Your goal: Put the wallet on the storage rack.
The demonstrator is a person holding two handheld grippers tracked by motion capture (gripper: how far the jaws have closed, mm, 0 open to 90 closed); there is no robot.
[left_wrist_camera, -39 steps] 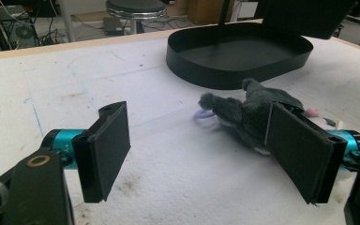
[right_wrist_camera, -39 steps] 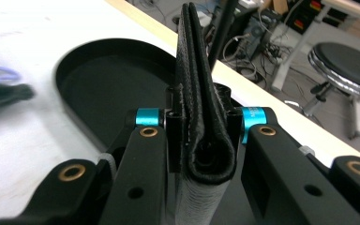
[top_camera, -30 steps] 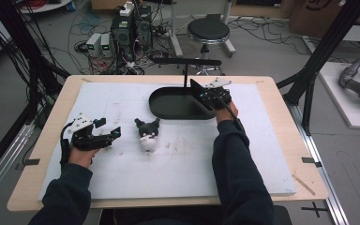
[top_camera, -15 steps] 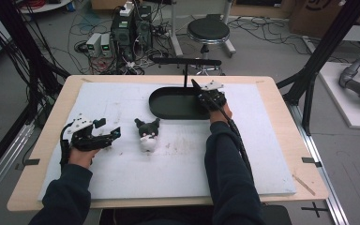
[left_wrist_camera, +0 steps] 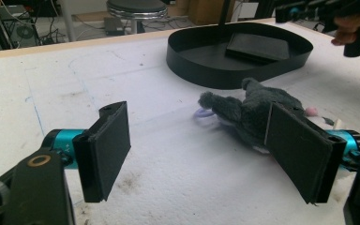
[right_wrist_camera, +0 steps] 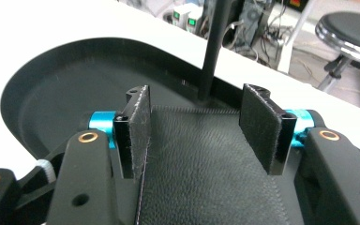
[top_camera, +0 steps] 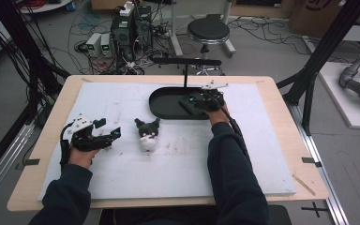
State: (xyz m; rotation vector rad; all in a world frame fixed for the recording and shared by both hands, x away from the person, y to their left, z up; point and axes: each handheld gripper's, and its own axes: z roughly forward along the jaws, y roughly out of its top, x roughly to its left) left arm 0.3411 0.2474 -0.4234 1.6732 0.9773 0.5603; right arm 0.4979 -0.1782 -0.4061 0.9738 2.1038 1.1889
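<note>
While the right hand hangs over the tray, a quick rundown:

Step in hand: letting go of the flat black leather-grained wallet [right_wrist_camera: 206, 178] inside the shallow black oval tray [top_camera: 161, 101]; looks like a placing job, first item just delivered.
Right gripper [right_wrist_camera: 206, 136]: jaws just opened, standing apart with the wallet lying beneath and between them, pads not pressing on it.
Wallet's place: flat on the tray floor, toward the end near the thin black upright post [right_wrist_camera: 213, 47]; seen from the left gripper view as a dark slab [left_wrist_camera: 258, 46] within the tray wall.
Left gripper [left_wrist_camera: 206, 150]: jaws wide apart, nothing clamped, resting on the white foam table cover [top_camera: 122, 173] at the left.
Likely next item: small grey-and-white plush toy with dark ears [top_camera: 147, 135], lying on the cover between the two hands, just beyond the left gripper's far pad.
Next move calls for: lifting the right gripper straight up clear of the tray wall and post; then squaring jaws around the soft toy's body, closing firmly since plush squashes.
Hard to make out: toy's face and a pale lilac loop [left_wrist_camera: 201, 113] under it; the wallet's near edge cut off below the right gripper view; the right gripper's jaws too small to read from the high view.
</note>
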